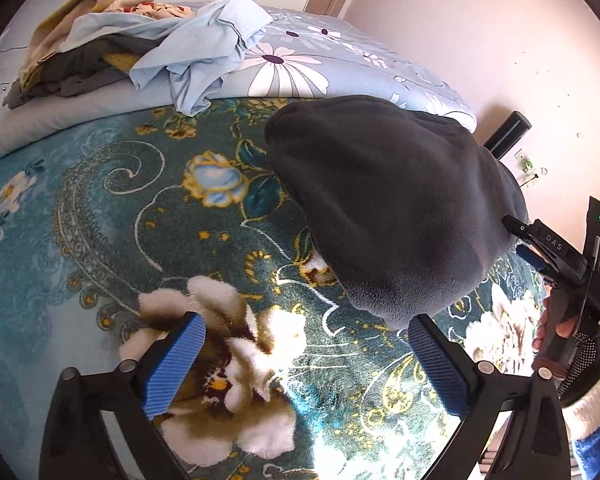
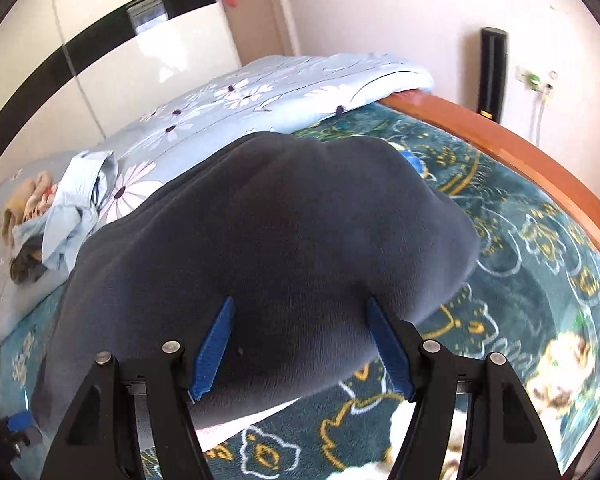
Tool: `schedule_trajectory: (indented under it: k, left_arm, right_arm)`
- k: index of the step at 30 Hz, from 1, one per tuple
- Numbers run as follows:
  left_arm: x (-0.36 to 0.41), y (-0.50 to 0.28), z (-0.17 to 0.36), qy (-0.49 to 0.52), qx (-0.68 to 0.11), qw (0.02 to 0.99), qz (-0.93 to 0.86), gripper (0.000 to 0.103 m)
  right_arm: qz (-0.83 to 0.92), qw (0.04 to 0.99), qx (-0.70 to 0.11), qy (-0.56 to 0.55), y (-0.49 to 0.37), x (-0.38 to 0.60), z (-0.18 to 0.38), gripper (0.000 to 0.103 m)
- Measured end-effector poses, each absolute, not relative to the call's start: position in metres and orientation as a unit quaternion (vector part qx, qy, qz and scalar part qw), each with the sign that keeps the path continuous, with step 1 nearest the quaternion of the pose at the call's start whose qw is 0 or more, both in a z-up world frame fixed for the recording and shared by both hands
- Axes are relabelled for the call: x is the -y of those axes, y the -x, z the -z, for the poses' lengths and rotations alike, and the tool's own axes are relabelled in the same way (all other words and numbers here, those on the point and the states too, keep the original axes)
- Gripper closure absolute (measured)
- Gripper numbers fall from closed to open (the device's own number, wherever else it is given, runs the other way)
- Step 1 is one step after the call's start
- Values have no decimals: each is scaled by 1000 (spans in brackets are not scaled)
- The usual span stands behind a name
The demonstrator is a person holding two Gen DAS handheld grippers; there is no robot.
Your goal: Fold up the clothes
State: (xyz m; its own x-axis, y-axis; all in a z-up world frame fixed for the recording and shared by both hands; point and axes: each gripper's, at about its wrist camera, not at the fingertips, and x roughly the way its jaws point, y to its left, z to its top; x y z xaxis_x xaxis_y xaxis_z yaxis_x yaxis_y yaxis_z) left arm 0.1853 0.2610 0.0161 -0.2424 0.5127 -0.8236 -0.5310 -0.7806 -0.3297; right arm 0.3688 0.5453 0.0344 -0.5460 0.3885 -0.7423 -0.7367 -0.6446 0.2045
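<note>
- A dark grey fleece garment (image 1: pixel 392 208) fills the centre right of the left wrist view, bunched in a rounded heap on the teal floral blanket (image 1: pixel 112 216); in the right wrist view it takes up the whole middle of the frame.
- The left gripper (image 1: pixel 304 364) sits at the bottom of its frame, jaws spread wide and holding nothing; its right pad is just beside the garment's lower edge, whether touching I cannot tell.
- The right gripper (image 2: pixel 300 340), at bottom centre of its view, has its jaws spread with fleece lying between the 2 blue pads (image 2: pixel 214 350); they do not look clamped on it.
- In the left wrist view that same tool shows at the right edge, held by a hand (image 1: pixel 556 332).
- A pile of other clothes (image 1: pixel 140 44), a pale blue shirt uppermost, lies at the upper left on the daisy-print quilt (image 1: pixel 312 64).
- Judgement: the grey piece is the 1 being worked, and it is not yet a flat, squared fold. The heap would fit either being spread out or being gathered mid-fold.
- Either way, each gripper needs an edge or corner firmly pinched.
</note>
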Motion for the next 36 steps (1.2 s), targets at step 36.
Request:
schedule_trajectory:
  k: [36]
  left_arm:
    - [-272,-227,-23,490,-76,344,-798,0]
  right_arm:
    - [-784,344,-260,446,-390,-412,19,6]
